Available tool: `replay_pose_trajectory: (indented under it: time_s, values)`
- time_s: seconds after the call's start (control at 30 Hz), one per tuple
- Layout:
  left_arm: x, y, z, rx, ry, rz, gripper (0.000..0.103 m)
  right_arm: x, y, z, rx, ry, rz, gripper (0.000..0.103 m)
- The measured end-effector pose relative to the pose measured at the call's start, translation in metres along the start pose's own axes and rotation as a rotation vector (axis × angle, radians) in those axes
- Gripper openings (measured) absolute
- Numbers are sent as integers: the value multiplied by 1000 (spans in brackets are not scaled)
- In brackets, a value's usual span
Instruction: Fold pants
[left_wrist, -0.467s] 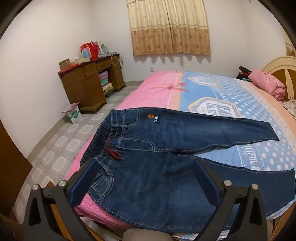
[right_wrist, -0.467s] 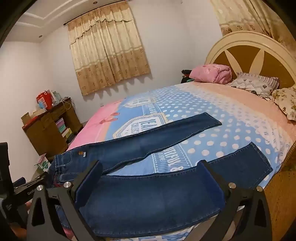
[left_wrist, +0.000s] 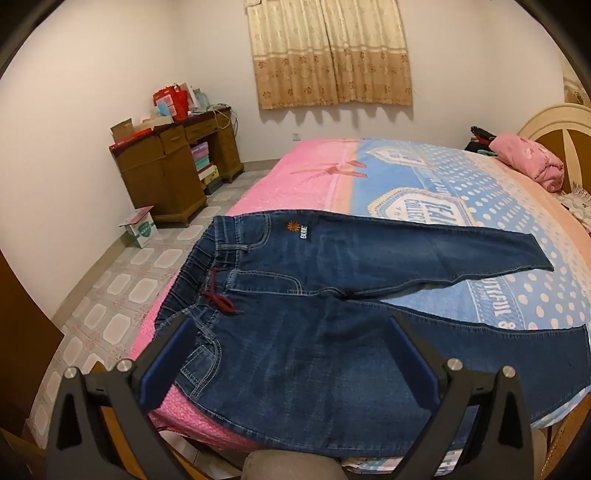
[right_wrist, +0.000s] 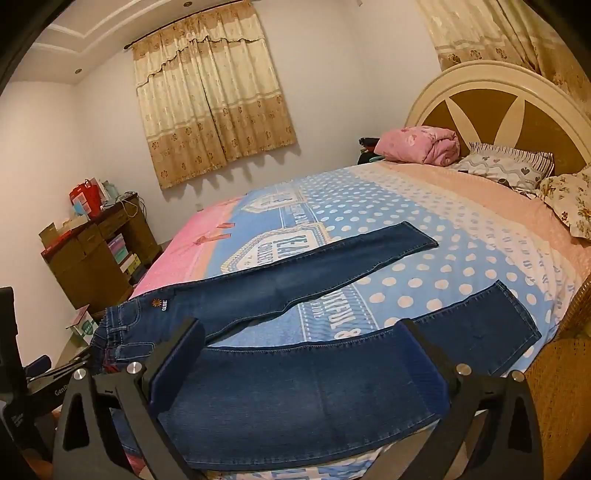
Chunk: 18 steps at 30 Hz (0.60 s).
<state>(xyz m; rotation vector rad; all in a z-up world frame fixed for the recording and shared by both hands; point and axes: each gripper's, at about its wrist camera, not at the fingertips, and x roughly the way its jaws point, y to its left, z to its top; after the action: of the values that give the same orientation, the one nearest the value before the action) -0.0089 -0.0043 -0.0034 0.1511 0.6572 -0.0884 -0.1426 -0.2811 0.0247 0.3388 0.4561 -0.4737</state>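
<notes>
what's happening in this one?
A person holds two handheld grippers over jeans spread flat on the bed, legs splayed apart. The left gripper hovers near the waistband, the right gripper over the nearer leg. Both are open and hold nothing; no fold made yet.

Near leg of the pants (left_wrist: 314, 369) runs past the bed (left_wrist: 461, 192) edge, its lower hem probably hidden behind gripper fingers (left_wrist: 166, 365).
</notes>
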Motion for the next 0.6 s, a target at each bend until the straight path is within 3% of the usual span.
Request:
replay_pose_trajectory:
  time_s: [0.6]
  values:
    - [-2, 0, -2, 3, 4, -2, 103, -6, 3, -1, -12, -4, 9, 102]
